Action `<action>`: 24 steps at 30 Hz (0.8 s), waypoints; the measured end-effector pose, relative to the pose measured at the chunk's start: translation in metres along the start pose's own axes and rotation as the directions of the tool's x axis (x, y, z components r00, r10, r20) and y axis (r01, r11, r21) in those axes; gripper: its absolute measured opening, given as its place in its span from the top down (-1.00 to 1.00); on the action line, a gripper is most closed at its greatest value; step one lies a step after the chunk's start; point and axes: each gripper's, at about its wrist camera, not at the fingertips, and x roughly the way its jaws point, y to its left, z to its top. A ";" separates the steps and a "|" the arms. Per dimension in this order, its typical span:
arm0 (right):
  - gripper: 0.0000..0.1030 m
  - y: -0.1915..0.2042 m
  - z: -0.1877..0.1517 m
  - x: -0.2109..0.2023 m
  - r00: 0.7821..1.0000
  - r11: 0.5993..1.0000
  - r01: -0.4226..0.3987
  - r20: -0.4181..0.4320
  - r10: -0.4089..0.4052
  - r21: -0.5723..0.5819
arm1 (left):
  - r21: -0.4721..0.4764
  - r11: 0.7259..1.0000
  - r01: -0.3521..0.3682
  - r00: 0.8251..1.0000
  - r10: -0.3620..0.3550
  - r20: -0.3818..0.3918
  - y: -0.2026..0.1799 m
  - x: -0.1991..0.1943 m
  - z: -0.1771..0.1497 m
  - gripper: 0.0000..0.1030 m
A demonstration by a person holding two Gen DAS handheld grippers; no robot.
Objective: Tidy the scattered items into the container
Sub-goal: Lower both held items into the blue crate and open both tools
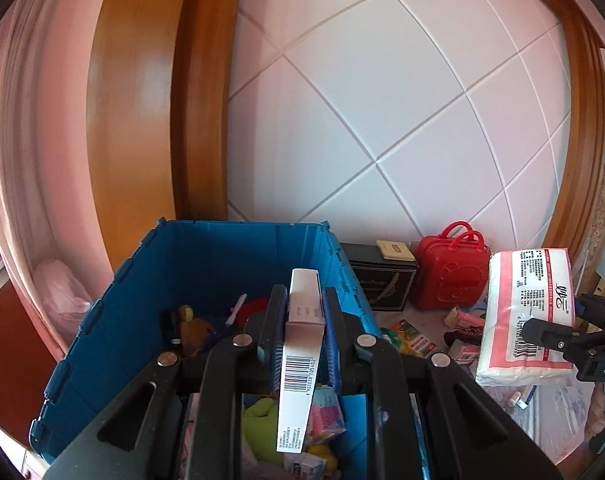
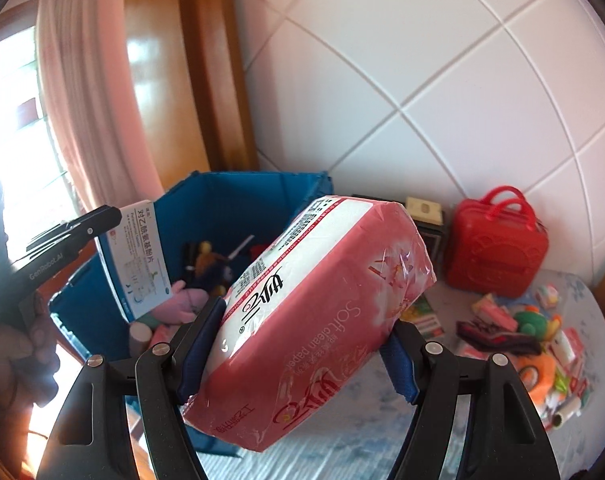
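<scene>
Left gripper (image 1: pixel 302 328) first: its jaws are pinched narrow on a slim white medicine box (image 1: pixel 302 344), gripped by its thin edges so the carton hangs long-side down over the open mouth of the blue crate (image 1: pixel 102 320) — poised, I'd judge, to be let go straight in. Printed card, crisp corners, a barcode facing its own camera; from the other side the blue-and-white face shows at about 9 o'clock. Inside the crate, plush toys and small packets are already heaped, soft things that will cushion the drop.

At 3 o'clock from the crate, the right gripper (image 2: pixel 302 356) is spread much wider, its blue-padded fingers (image 2: pixel 198 356) pressed into both flanks of a tissue pack (image 2: pixel 318 320). The pack is pink and white, wrapped in glossy crinkled film, pillowy enough that the pads dent it; it is held tilted, one end nosing toward the crate, off the surface and not yet over the rim — waiting its turn, it seems.

Further right, around 2 o'clock, a hard red plastic case (image 2: pixel 498 248) with looped handles stands against the tiled wall beside a dark box (image 1: pixel 382 284). Below it, at 4 o'clock, the scattered leftovers (image 2: pixel 538 340) lie on the patterned cloth: packets, a fuzzy orange toy, a dark rumpled piece of fabric.
</scene>
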 end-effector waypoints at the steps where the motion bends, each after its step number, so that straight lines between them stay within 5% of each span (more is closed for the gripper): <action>1: -0.41 0.009 0.003 0.004 1.000 1.000 -0.012 0.001 0.012 -0.007 | -0.005 1.000 -0.011 1.000 0.011 0.002 0.008 -0.001 0.000 0.66; 24: -0.43 0.125 0.032 0.087 0.985 0.976 -0.166 -0.061 0.159 -0.141 | -0.056 0.994 -0.097 0.995 0.098 0.014 0.107 0.018 0.009 0.66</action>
